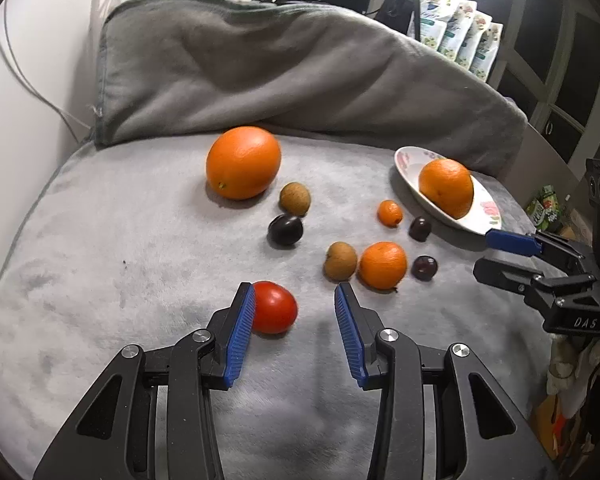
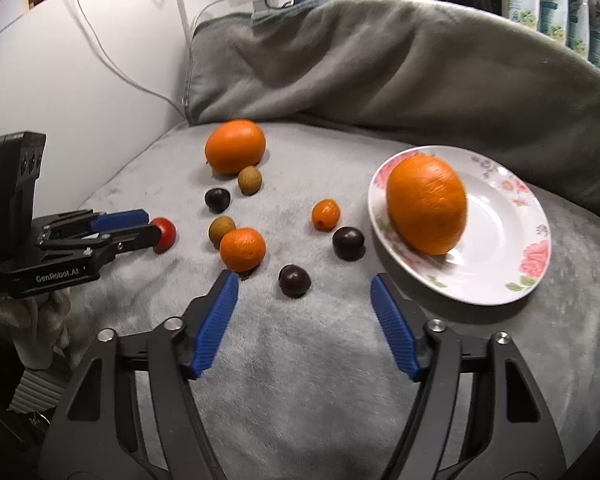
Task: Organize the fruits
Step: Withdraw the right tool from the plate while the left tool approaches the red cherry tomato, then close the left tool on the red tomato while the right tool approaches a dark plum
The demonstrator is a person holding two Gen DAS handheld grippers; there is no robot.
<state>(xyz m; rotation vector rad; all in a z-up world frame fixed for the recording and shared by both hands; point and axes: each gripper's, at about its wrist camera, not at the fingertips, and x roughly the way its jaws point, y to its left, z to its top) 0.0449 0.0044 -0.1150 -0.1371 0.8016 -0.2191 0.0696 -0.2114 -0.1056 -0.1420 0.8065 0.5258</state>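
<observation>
Grey blanket point(image 1: 140, 260) covers the whole work surface and is bunched up high along the back.

Flowered plate point(image 2: 496, 240) sits at the right side of the blanket. One large orange point(image 2: 426, 204) lies on it, toward its left rim.

Second large orange point(image 1: 243, 162) lies on the blanket at the back, off the plate.

Left gripper point(image 1: 295, 316): fingers spread apart, holding nothing. Tomato point(image 1: 274, 307) lies between them, touching the inner face of the left finger pad point(image 1: 242, 332); clear gap to the other finger. From the right wrist view the same tomato shows at that gripper's fingertips.

Right gripper point(image 2: 304, 300): fingers spread wide, nothing held. Nearest plum point(image 2: 295, 281) lies on the blanket just ahead of the gap between the tips, touching neither. Right fingertip is just beside the near rim of the plate.

Mid-size mandarin point(image 2: 243, 249) lies just ahead of the right gripper's left fingertip, touching a brown longan point(image 2: 221, 230).

Two more plums point(image 2: 348, 243) point(image 2: 217, 199), a second longan point(image 2: 249, 179) beside the back orange, and a small kumquat point(image 2: 325, 213) lie loose on the blanket, between the back orange and the plate.
</observation>
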